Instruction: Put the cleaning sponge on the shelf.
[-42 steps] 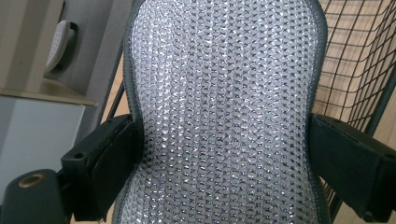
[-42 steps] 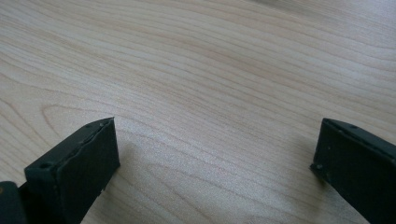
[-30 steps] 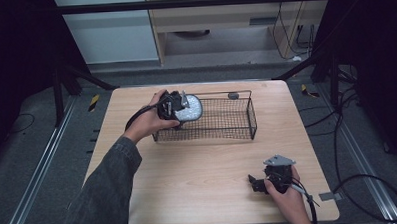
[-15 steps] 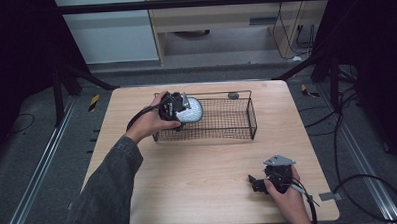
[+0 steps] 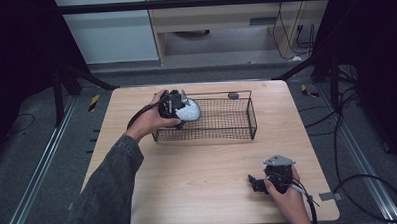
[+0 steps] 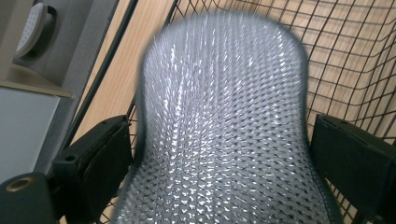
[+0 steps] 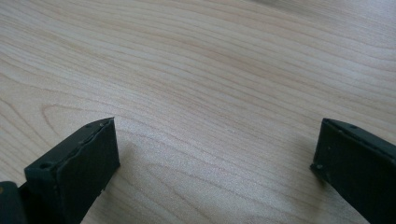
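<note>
Left claw (image 5: pixel 179 106) clenched on a bubble-wrap pouch (image 6: pixel 224 130) at the wire basket's (image 5: pixel 251 121) left rim, pouch's lower end cut off; right claw (image 7: pixel 215 168) released over bare surface (image 5: pixel 199 177) near the front edge.

A light wooden table (image 5: pixel 204 187) on a grey floor. A small dark object (image 5: pixel 233 95) lies near the table's far edge — too small to identify.

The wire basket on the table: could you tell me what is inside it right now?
The left gripper holds a silvery bubble-wrap pouch over the wire basket at its left end. The rest looks empty; the floor beneath the pouch is hidden.
</note>
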A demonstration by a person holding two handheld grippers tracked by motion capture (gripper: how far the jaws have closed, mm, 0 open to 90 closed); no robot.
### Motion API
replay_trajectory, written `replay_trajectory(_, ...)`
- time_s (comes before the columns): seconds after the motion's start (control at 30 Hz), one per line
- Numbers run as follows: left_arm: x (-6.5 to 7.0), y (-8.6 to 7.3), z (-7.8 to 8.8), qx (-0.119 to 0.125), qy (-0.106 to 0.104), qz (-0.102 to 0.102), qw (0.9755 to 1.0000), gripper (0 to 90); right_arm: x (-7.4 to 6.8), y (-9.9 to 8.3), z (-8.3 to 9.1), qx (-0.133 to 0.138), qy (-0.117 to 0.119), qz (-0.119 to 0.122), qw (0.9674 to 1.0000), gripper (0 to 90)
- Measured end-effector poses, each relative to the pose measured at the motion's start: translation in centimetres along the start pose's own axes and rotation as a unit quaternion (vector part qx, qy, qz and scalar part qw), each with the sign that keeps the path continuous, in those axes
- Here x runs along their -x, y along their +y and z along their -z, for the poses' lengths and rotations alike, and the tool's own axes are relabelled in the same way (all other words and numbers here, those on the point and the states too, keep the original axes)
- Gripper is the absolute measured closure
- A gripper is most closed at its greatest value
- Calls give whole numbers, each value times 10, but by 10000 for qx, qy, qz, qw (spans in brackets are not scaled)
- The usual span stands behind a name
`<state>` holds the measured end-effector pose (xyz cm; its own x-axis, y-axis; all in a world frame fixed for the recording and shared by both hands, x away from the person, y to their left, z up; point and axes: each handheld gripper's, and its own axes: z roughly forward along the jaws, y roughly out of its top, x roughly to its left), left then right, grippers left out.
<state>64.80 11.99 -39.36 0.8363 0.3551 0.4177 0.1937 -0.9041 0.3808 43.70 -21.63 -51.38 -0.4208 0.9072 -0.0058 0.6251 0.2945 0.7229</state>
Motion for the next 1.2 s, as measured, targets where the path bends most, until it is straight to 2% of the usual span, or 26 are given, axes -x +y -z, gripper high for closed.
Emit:
replay_trajectory(0.3,-2,3,7,110,-34,61,9999,56,0,0,0,1,-2,4,10000,4)
replay_trajectory(0.6,4,6,17,224,-46,145,9996,62,0,0,0,-7,-1,-6,10000,4)
replay_trajectory(0.77,10,10,25,347,-118,223,9991,64,0,0,0,-14,-3,-5,10000,4)
replay_trajectory(0.87,15,11,29,400,-165,368,9984,66,0,0,0,-14,-3,-3,10000,4)
replay_trajectory(1.07,26,14,33,429,-205,402,9981,53,0,0,0,-4,2,-6,10000,4)
replay_trajectory(1.13,31,14,34,478,-161,454,9977,42,0,0,0,-5,1,-4,10000,4)
replay_trajectory(1.2,37,14,37,521,-144,594,9968,41,0,0,0,-4,0,-5,10000,4)
